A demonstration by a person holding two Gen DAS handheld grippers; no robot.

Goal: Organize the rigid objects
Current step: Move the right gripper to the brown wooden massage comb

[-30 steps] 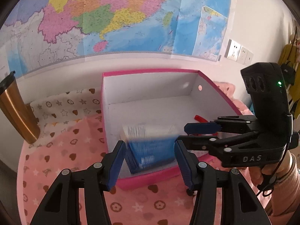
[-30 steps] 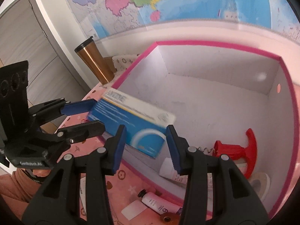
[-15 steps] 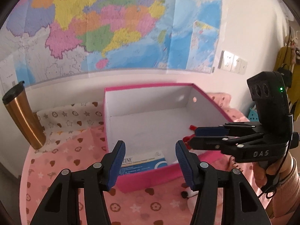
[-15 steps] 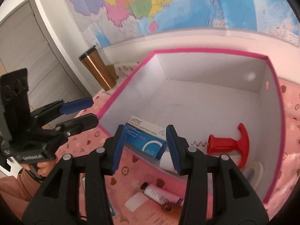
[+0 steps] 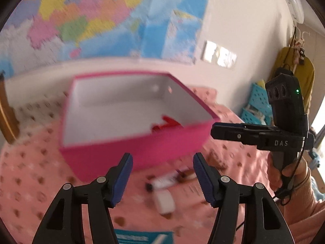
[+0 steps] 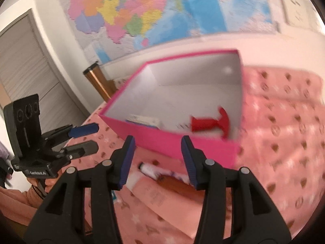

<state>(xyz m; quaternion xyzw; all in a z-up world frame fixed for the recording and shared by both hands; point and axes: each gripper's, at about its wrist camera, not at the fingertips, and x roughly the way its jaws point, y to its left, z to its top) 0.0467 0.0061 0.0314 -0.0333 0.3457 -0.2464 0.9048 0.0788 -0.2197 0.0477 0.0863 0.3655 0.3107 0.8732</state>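
Pink bedding carries the white tube, lying crosswise just beyond the right gripper; fingers spread, opening, empty.

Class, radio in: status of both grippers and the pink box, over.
Left gripper opening, empty. Right gripper opening, empty. Pink cardboard box holds red-handled corkscrew. White tube loose on the cloth, nothing blocking.
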